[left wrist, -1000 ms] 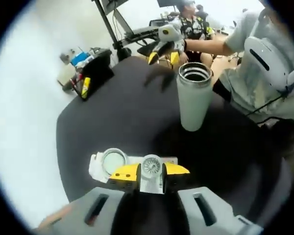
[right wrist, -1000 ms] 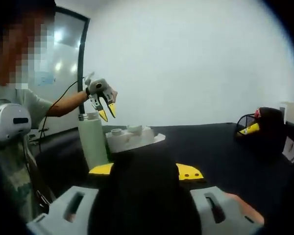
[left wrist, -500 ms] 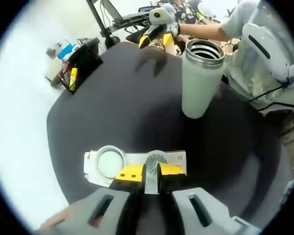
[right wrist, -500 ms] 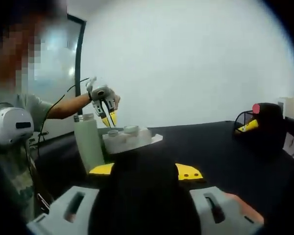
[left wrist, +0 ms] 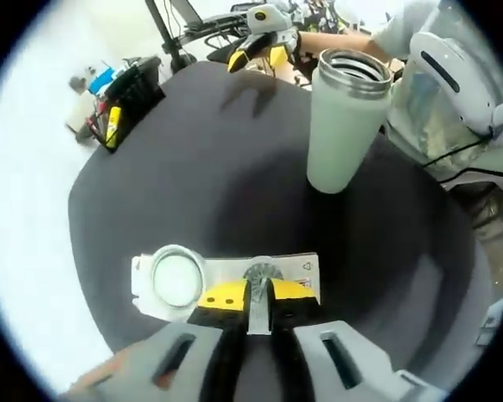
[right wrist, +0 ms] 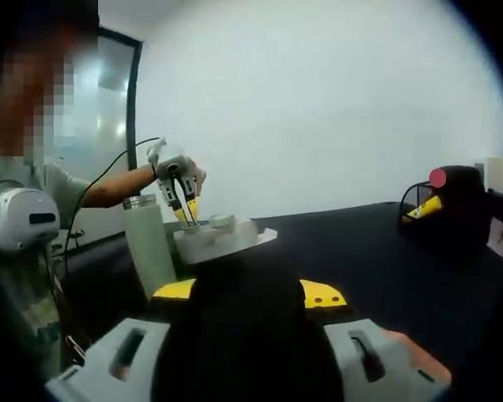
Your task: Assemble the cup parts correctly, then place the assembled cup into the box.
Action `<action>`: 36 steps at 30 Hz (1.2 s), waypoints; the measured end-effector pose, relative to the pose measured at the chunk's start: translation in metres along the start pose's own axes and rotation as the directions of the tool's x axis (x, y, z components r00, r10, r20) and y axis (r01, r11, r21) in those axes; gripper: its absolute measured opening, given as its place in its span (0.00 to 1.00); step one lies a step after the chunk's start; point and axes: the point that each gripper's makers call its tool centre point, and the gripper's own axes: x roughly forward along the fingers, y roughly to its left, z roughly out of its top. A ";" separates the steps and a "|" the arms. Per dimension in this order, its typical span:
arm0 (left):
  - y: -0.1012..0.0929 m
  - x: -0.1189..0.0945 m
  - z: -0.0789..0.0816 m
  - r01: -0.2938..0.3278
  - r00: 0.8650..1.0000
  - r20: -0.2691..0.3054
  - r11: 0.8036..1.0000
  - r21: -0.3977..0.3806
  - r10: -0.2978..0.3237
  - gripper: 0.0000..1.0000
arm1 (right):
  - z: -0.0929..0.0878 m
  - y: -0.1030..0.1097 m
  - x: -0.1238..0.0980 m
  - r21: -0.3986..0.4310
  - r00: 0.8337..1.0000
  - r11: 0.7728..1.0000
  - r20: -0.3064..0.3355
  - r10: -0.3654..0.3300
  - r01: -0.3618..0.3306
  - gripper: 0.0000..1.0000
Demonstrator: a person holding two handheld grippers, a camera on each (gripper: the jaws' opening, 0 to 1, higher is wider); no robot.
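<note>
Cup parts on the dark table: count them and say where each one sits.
3. The open cup body stands upright; a round lid lies in the white tray; the left gripper grips a ribbed part there. Others may be hidden.

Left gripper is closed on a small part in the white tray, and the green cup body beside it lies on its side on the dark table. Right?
Not quite. In the left gripper view the cup body stands upright, open mouth up, on the dark table. The left gripper is indeed closed on a small part in the white tray.
</note>
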 end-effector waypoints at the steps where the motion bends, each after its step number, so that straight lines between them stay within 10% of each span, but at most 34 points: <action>1: 0.003 -0.002 -0.003 0.001 1.000 -0.001 1.000 0.002 -0.001 0.05 | 0.000 0.000 0.000 0.003 1.000 1.000 0.001 0.000 0.000 0.43; 22: 0.017 -0.016 -0.025 0.018 0.996 -0.086 0.999 -0.033 -0.020 0.00 | -0.002 0.004 -0.006 0.013 1.000 1.000 0.017 0.005 -0.005 0.42; 36: 0.007 -0.063 -0.002 -0.032 0.996 -0.082 0.996 -0.083 0.025 0.00 | 0.003 0.017 -0.006 -0.001 0.999 1.000 0.027 0.030 -0.030 0.43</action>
